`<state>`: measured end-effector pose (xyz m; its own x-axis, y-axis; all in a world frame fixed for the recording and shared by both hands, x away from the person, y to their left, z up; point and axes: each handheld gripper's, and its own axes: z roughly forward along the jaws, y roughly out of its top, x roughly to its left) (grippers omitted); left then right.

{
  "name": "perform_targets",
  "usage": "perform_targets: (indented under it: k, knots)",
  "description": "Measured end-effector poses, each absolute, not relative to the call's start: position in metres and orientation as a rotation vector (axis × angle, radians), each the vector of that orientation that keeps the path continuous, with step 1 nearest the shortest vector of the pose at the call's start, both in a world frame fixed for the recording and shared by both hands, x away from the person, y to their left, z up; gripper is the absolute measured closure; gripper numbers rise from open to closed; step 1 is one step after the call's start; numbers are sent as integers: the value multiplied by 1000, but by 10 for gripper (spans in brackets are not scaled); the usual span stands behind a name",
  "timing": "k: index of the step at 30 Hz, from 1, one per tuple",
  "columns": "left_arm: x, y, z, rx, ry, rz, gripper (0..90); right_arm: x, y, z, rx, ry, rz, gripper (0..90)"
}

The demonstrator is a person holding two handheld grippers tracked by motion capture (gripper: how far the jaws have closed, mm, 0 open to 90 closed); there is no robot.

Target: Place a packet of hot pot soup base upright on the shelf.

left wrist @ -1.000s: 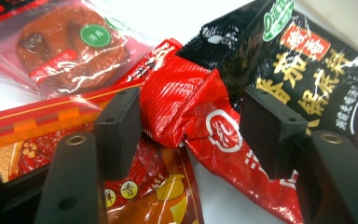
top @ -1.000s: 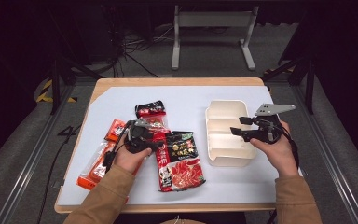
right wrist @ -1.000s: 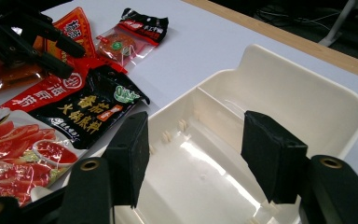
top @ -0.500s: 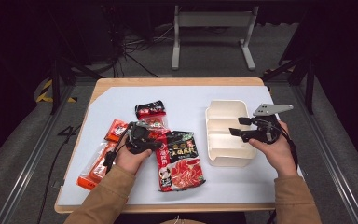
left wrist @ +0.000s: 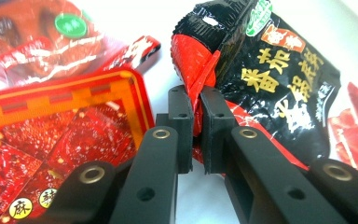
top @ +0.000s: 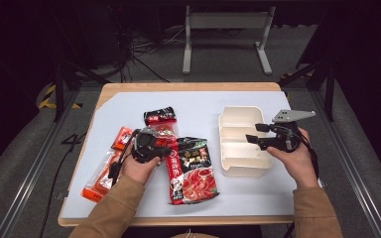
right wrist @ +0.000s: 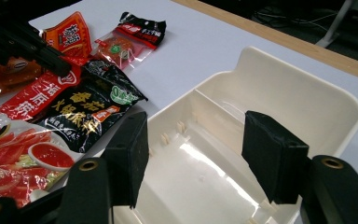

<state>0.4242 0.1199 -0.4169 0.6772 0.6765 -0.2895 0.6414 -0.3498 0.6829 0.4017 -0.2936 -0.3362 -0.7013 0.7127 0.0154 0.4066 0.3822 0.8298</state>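
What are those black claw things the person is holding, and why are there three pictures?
They are grippers: hand-held tools with two black jaws that pinch, like big tweezers. A person holds one in each hand.

One picture comes from a camera up high, looking down on the table. The other two come from small cameras riding on the grippers, so you look along the jaws.

On the table lie several red and black food packets and a cream plastic box with dividers inside. It looks empty.

The left gripper has just been closing, and its jaws now pinch the edge of the black and red packet. Beside it lies an orange-red packet.

The right gripper is open. It hangs at the cream box with its jaws on either side of the box's edge, not pinching anything.
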Motion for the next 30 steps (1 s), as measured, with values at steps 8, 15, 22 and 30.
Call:
perform_targets:
  k: [8, 15, 22, 30]
  knots:
    - [409, 120, -391, 2012, 944, 79, 856, 398, -295, -330, 964, 2285, 1250, 414]
    - [400, 126, -373, 1962, 897, 97, 857, 395, -295, -326, 963, 2270, 1261, 413]
    - [388, 130, -354, 1915, 844, 123, 859, 392, -294, -320, 964, 2265, 1282, 418]
    - [373, 132, -334, 1883, 766, 172, 863, 387, -288, -314, 928, 2296, 1326, 467]
